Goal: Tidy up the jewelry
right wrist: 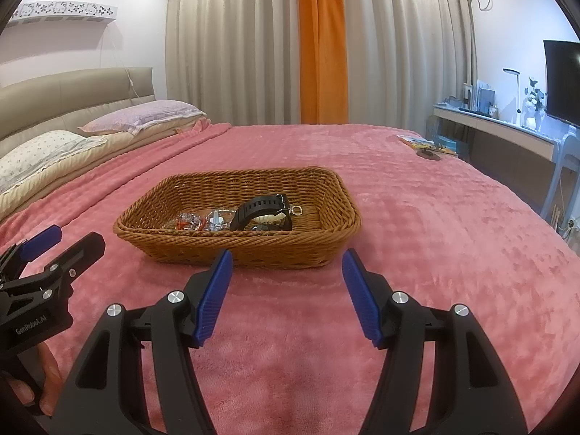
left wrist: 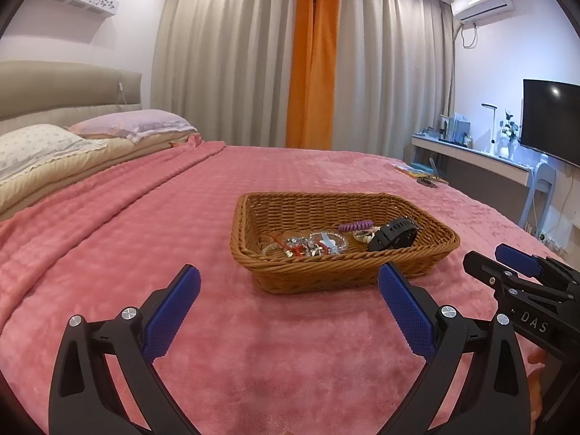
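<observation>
A brown wicker basket (left wrist: 282, 204) sits on the pink blanket; it also shows in the right wrist view (right wrist: 326, 188). Inside lie a black watch (left wrist: 393, 235) (right wrist: 261, 210), a purple coil hair tie (left wrist: 355, 225), clear bead bracelets (left wrist: 326, 241) (right wrist: 217, 219) and small red and silver pieces (left wrist: 301, 246) (right wrist: 185, 224). My left gripper (left wrist: 288, 286) is open and empty, just short of the basket's near side. My right gripper (right wrist: 286, 272) is open and empty in front of the basket, and it shows at the right edge of the left wrist view (left wrist: 507, 264).
The pink blanket (left wrist: 145, 224) covers the bed. Pillows (left wrist: 134, 123) lie at the left by the headboard. A small book and a dark object (right wrist: 427, 146) lie near the far right bed edge. A desk (left wrist: 471, 156) with a lamp and a TV stands at the right.
</observation>
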Motion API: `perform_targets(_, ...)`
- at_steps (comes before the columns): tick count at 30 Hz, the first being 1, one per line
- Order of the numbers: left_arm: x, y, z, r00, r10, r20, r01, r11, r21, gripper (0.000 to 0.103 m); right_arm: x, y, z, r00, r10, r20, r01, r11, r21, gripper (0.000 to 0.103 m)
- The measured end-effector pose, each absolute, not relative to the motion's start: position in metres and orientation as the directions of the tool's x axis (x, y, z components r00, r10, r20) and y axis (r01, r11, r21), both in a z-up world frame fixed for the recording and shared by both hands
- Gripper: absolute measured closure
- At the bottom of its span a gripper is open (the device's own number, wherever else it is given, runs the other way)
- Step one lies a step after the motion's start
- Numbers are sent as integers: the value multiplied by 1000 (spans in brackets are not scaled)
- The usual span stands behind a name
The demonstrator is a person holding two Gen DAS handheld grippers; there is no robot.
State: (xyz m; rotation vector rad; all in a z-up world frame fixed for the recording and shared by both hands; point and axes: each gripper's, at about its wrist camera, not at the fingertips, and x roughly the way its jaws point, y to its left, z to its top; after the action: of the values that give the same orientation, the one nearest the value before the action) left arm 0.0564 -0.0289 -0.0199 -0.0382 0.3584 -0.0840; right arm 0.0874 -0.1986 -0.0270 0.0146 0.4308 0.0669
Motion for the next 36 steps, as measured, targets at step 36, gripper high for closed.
perform_targets(36,59,-14,-18,922,-124,-368,83,989,-125,8,90,-200,-28,902,72,-426,-60,997,42,44)
